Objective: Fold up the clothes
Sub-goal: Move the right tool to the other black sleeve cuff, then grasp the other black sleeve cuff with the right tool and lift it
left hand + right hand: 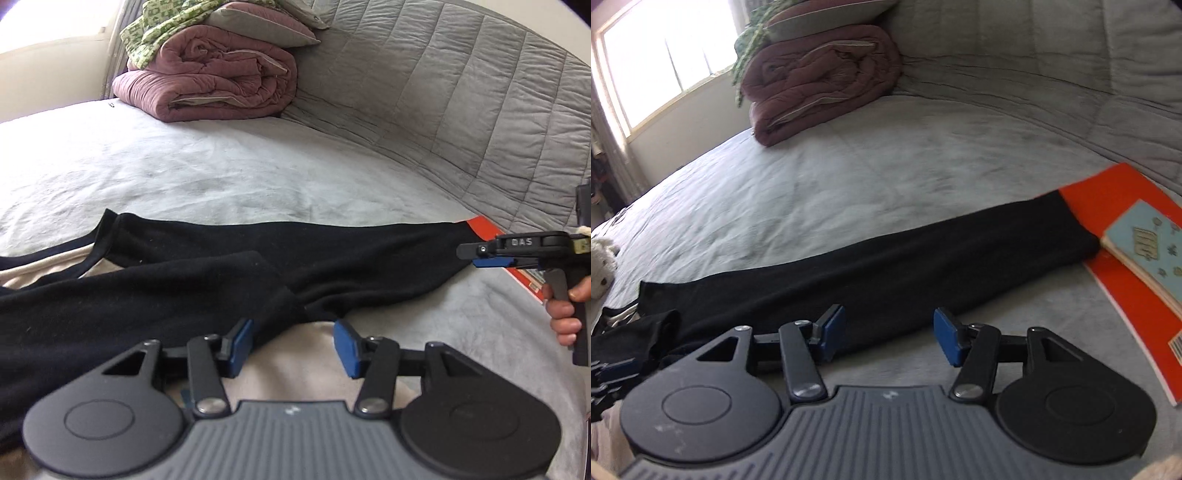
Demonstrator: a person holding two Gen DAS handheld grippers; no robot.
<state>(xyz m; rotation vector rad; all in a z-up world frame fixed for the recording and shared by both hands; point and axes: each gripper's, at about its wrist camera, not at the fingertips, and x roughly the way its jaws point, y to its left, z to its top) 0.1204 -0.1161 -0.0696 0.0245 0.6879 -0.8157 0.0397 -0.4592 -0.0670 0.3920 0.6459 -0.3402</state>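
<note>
Left wrist view: the left gripper (293, 345) hovers low over a black garment (207, 280) spread across a grey bed cover (192, 162). Its two blue-padded fingers (242, 341) stand wide apart with nothing between them; the left pad overlaps the garment's near edge, though contact cannot be confirmed, and the right pad lies over pale fabric (303, 373) beside the garment. A long black sleeve (388, 247) runs rightward to an orange book (484, 227). At the right edge, a hand (563, 310) holds the right gripper (480, 254), seen side-on near the sleeve's cuff; its finger spacing cannot be judged from this angle.

Right wrist view: the right gripper (890, 338) shows its fingers (947, 339) spread wide and empty. The left pad sits over the sleeve's (886, 266) lower edge, the right pad over bare bed cover (812, 192). The cuff end rests on the orange book (1126, 280), on which a pale blue book (1148, 251) lies. A folded maroon quilt (820, 85) sits at the far side of the bed, against the quilted grey backrest (1052, 55). A white plush toy (602, 269) lies at the left edge
</note>
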